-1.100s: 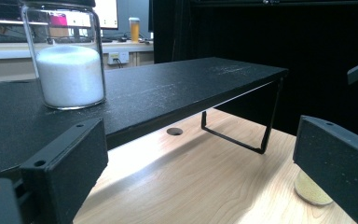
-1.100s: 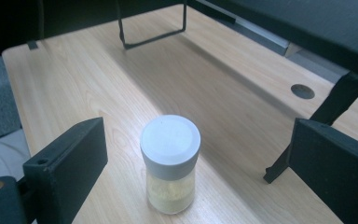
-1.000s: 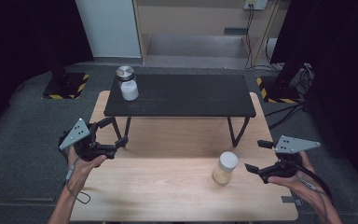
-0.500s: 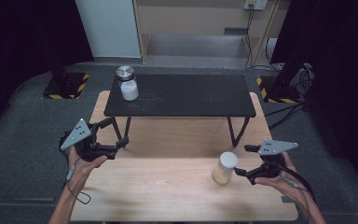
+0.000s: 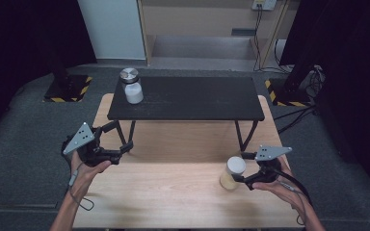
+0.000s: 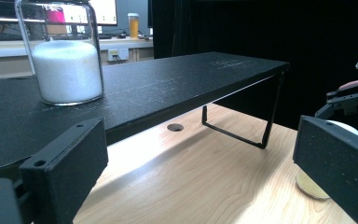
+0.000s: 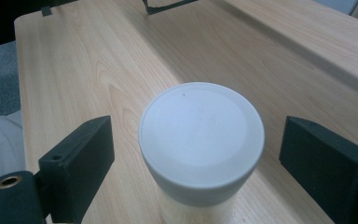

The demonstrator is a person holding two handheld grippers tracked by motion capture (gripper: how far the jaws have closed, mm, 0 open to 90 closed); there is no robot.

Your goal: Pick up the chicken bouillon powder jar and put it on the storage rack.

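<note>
The wooden surface carries a low black shelf on thin legs, set toward the far side so that the near half stays free for work. On the shelf's left end stands a glass jar of white powder, beside a round metal lid.

The white-lidded jar stands upright on the surface near its right front, long axis vertical, lid facing up. The right gripper comes in level from the right so its jaws flank the jar just under the lid; they have just been closing, yet a gap shows on each side, so it is not gripped.

The left gripper hovers released near the shelf's left leg, holding nothing, likely waiting.
</note>
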